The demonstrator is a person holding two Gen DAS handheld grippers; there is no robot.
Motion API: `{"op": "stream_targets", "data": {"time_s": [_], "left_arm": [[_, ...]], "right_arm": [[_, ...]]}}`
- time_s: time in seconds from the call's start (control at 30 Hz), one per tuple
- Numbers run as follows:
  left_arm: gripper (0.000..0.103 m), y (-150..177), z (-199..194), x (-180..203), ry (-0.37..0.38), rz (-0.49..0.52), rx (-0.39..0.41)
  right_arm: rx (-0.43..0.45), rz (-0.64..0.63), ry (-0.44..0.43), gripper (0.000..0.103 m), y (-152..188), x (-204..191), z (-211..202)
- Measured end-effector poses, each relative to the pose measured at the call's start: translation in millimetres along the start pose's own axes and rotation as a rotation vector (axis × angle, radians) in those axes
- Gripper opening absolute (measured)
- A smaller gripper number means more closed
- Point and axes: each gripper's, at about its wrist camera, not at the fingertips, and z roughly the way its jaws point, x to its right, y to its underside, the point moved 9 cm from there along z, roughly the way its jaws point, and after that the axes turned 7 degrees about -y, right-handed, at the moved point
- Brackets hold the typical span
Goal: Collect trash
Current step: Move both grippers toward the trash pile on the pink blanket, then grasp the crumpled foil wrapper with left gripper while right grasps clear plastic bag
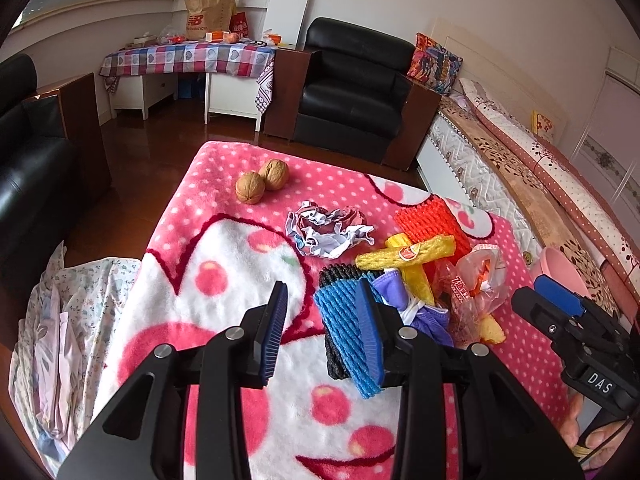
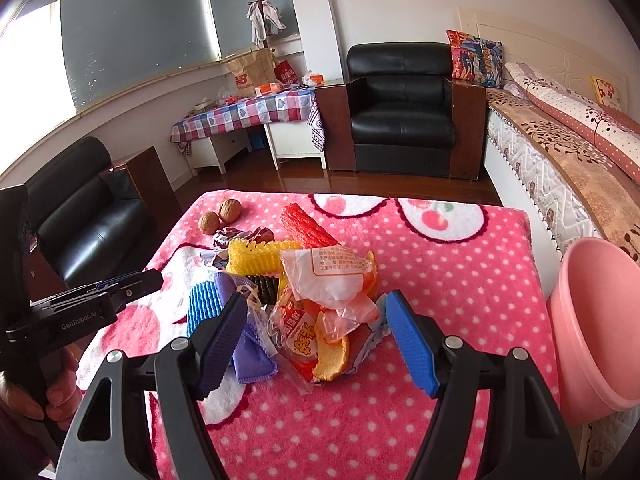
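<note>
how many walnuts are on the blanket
2, touching side by side near the blanket's far left corner: one walnut nearer, the other just behind. More could hide under the trash pile.

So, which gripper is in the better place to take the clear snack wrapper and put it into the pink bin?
The right gripper, probably. It is open with the snack wrapper between its fingers, and the pink bin stands on its side. The left gripper is open over the blue foam net, farther from the bin.

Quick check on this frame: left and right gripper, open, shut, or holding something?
Left gripper: open, holding nothing; its right finger lies against the blue foam net.
Right gripper: open, straddling the plastic wrapper pile, not gripping.
</note>
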Motion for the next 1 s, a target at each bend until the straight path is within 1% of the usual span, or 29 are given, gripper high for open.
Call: {"op": "stream_targets", "data": {"time_s": [0.17, 0.53, 0.77, 0.8, 0.83, 0.87, 0.9, 0.93, 0.97, 1.0], "left_arm": [[0.036, -9.2, 11.5, 1.9, 0.011, 0.005, -0.014], [0.036, -19.1, 44.9, 3.1, 0.020, -0.023, -0.070], [0.036, -23.2, 68.5, 3.7, 0.017, -0.042, -0.107], [0.036, -21.7, 73.5, 3.3, 0.019, -0.045, -0.114], [0.036, -20.7, 76.3, 4.0, 0.028, -0.049, -0.121], [0.036, -19.6, 78.6, 4.2, 0.030, -0.052, -0.126], [0.036, -18.8, 79.8, 4.2, 0.032, -0.053, -0.126], [0.035, -18.0, 80.3, 4.4, 0.032, -0.049, -0.123], [0.023, -17.0, 80.8, 4.3, 0.025, -0.041, -0.122], [0.018, -15.7, 81.3, 5.1, 0.030, -0.034, -0.125]], "right_arm": [[-0.002, -0.014, -0.008, 0.071, -6.7, 0.3, 8.0], [-0.021, -0.026, -0.021, 0.071, -13.5, 2.0, 30.4], [-0.048, -0.010, -0.015, 0.071, -11.5, 13.7, 47.0], [-0.053, -0.008, -0.014, 0.071, -10.4, 15.2, 49.4], [-0.057, -0.002, -0.015, 0.064, -9.2, 17.2, 51.7], [-0.062, 0.002, -0.018, 0.060, -8.5, 17.8, 53.4], [-0.067, 0.008, -0.025, 0.060, -7.7, 18.9, 54.5], [-0.067, 0.016, -0.031, 0.059, -6.9, 20.7, 54.7], [-0.067, 0.019, -0.033, 0.056, -6.7, 21.7, 54.4], [-0.069, 0.024, -0.038, 0.051, -6.1, 23.2, 53.8]]}}
